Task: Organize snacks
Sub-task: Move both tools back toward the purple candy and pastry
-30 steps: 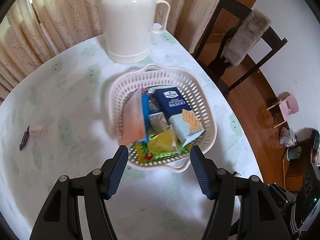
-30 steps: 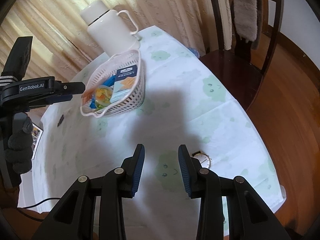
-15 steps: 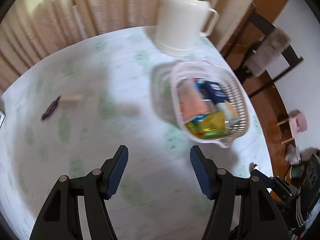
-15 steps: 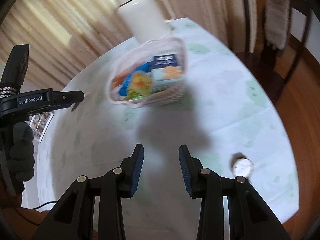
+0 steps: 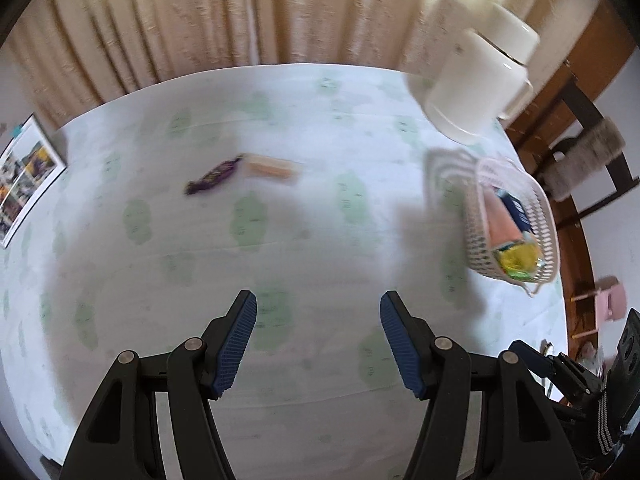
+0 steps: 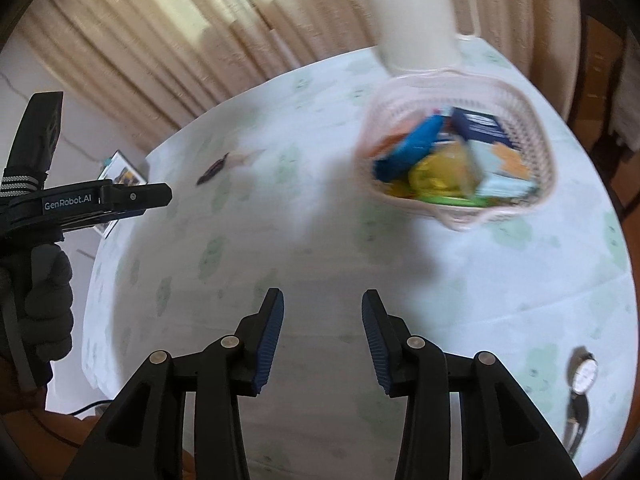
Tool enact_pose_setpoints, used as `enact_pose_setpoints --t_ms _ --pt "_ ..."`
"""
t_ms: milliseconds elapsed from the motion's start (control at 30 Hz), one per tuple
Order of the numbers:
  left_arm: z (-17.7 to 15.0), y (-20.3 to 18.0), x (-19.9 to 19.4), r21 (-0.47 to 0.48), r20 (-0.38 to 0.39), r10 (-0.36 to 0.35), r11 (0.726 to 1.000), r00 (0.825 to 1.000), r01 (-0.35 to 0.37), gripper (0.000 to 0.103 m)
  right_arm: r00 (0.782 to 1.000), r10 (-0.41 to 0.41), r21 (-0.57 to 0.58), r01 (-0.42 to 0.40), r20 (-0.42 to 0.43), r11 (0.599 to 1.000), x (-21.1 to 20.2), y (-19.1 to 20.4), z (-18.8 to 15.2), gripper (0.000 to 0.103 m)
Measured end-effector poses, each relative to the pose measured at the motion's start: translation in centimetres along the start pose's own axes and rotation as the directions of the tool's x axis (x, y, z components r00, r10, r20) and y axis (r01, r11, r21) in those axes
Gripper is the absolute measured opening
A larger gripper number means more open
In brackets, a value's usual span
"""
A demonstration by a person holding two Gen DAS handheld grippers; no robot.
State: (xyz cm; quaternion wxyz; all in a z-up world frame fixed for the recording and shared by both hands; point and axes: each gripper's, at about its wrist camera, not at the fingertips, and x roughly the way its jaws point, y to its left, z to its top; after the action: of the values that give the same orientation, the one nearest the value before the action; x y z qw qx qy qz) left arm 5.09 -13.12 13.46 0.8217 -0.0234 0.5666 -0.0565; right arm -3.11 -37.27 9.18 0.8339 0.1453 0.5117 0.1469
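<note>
Left gripper [image 5: 318,338]: jaws wide apart, nothing between them, over bare tablecloth.
Right gripper [image 6: 322,336]: jaws narrow and opening, nothing between them.
Basket [image 6: 532,120]: pale pink, near the table's far right edge, just in front of the jug [image 6: 412,12]; holds several snack packs.
Purple sweet [image 5: 214,176]: on the table [image 5: 320,240] toward its far left side, well apart from the basket.
Wafer pack [image 5: 270,168]: just beside the purple sweet, toward the basket.
Watch [image 6: 584,376]: near the table's near right edge.
</note>
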Motion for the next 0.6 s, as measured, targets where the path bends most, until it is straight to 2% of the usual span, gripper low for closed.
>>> enact_pose_setpoints --t_ms 100,333,467,600 --pt "-0.2 2.3 -0.1 -0.017 0.016 0.037 0.999 0.999 -0.037 0.061 1.000 0.009 -0.029 -0.010 -0.016 1.000 1.0 1.7 0.3 0.043" --pt "-0.3 7.6 1.0 -0.084 -0.002 0.049 0.995 0.999 -0.049 0.061 0.998 0.015 -0.072 -0.019 -0.058 0.997 3.4 5.1 0.4 0.043" --pt "0.4 9.3 2.2 -0.082 -0.008 0.057 0.995 0.998 -0.057 0.060 0.997 0.003 -0.075 -0.010 -0.083 0.997 4.3 6.0 0.3 0.043" --pt "1.6 10.9 4.4 -0.070 -0.032 0.048 0.996 0.998 -0.050 0.056 0.994 -0.018 -0.068 0.011 -0.105 0.998 5.1 6.4 0.0 0.044"
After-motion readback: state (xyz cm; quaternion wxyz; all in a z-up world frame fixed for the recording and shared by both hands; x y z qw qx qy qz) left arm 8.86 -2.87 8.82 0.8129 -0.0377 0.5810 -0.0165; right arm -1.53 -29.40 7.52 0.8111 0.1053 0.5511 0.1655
